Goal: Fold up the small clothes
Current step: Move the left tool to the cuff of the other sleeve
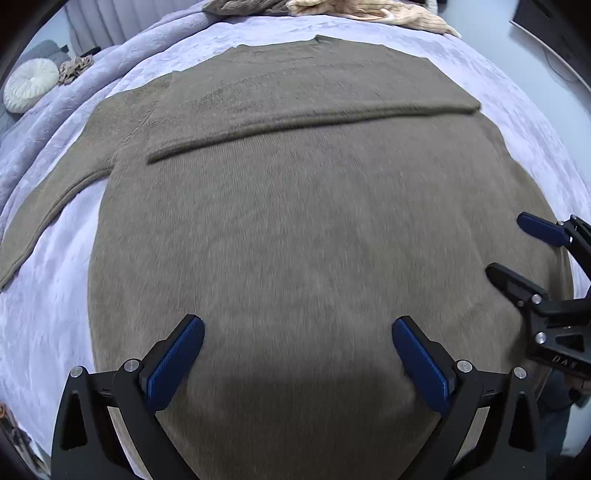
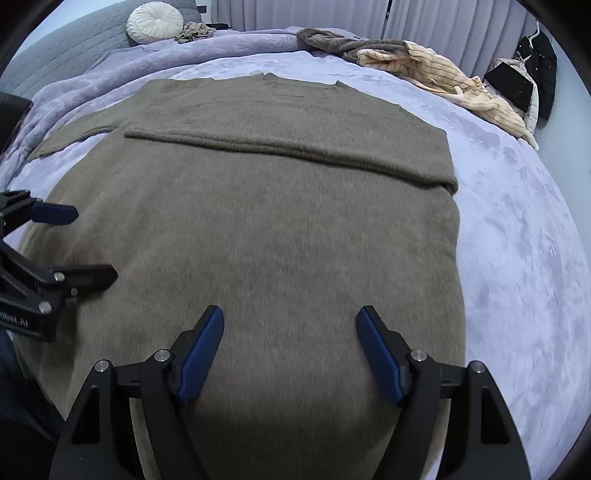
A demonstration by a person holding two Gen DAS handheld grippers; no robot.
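A brown knit sweater [image 1: 295, 221] lies flat on the lavender bed cover, collar at the far end. One sleeve is folded straight across its chest [image 1: 314, 118]; the other sleeve [image 1: 48, 206] stretches out to the left. My left gripper [image 1: 297, 328] is open and empty just above the sweater's near hem. My right gripper [image 2: 290, 317] is open and empty over the hem further right; it also shows at the right edge of the left wrist view [image 1: 506, 247]. The sweater fills the right wrist view [image 2: 277, 221], with the left gripper [image 2: 92, 243] at its left edge.
The lavender bed cover [image 2: 517, 229] spreads around the sweater. A heap of clothes, brown and cream striped [image 2: 436, 74], lies at the far edge. A round white cushion [image 2: 155, 20] and a grey headboard sit far left. Dark bags [image 2: 524, 74] stand far right.
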